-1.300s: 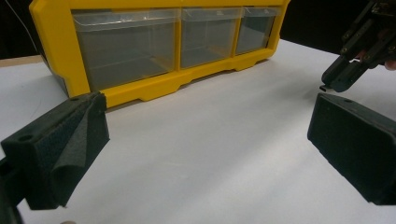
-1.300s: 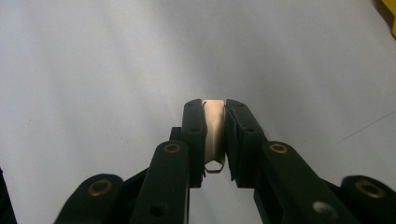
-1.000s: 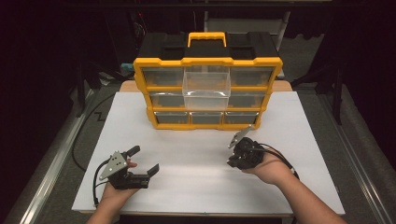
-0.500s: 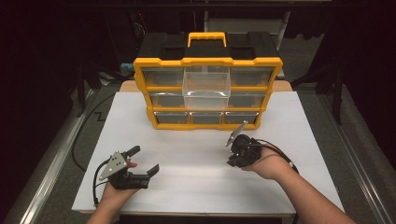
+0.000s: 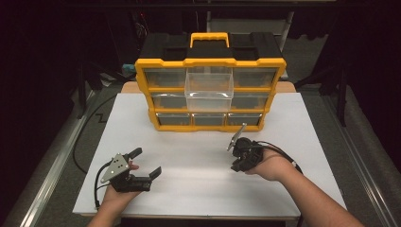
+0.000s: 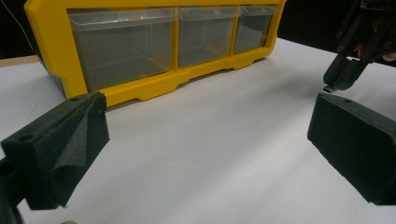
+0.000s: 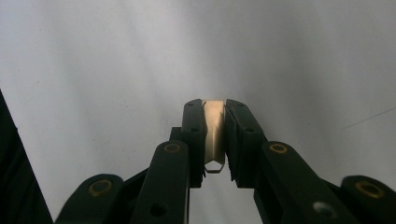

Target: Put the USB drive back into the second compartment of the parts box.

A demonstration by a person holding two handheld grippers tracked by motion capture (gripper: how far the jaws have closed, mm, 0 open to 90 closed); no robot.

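Right gripper (image 7: 215, 140), frame centre, clamped on small pale flat piece (image 7: 215, 133) (identity unclear), likely for pulled-out clear drawer (image 5: 209, 87); left gripper (image 5: 143, 164), lower left, jaws apart, idle.

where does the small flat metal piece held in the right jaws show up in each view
High view: the small flat metal piece is hidden down between the right gripper jaws, right of centre.
Left gripper view: upper right, a dark tip under the closed jaws.
Right gripper view: centre, a pale strip pinched between the jaws.
Shared landmark: the white tabletop.
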